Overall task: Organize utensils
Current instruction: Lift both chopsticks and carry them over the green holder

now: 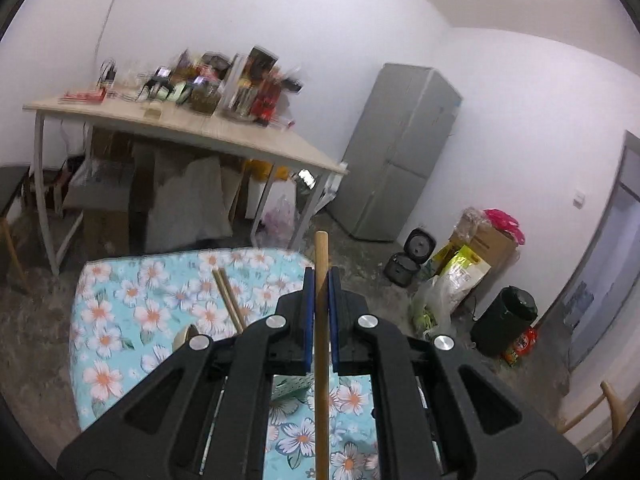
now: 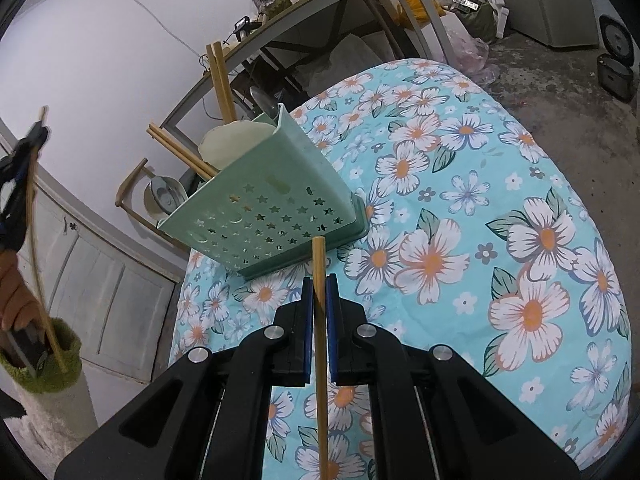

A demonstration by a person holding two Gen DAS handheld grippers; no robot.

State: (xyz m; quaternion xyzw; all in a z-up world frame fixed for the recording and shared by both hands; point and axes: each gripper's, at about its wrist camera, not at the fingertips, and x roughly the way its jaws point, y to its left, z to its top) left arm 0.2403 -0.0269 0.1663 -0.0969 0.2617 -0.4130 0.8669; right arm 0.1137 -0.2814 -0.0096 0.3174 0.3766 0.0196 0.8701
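Note:
My left gripper (image 1: 321, 276) is shut on a wooden chopstick (image 1: 321, 360), held high over the floral tablecloth (image 1: 120, 320). Below it, a pair of chopsticks (image 1: 229, 300) and a pale spoon (image 1: 185, 336) stick up from the holder (image 1: 292, 387), which is mostly hidden. My right gripper (image 2: 319, 285) is shut on another chopstick (image 2: 320, 360), just in front of the mint green star-punched utensil holder (image 2: 272, 208). That holder contains two chopstick pairs (image 2: 221, 80) and a white spoon (image 2: 236, 136). The left gripper (image 2: 38, 130) with its chopstick (image 2: 38, 220) shows at the left edge.
A wooden table (image 1: 224, 136) crowded with bottles and boxes stands behind, with bags beneath. A grey fridge (image 1: 400, 152), a rice cooker (image 1: 408, 256) and a black bin (image 1: 504, 316) stand on the floor at right. A chair holding a metal bowl (image 2: 164, 196) is left of the holder.

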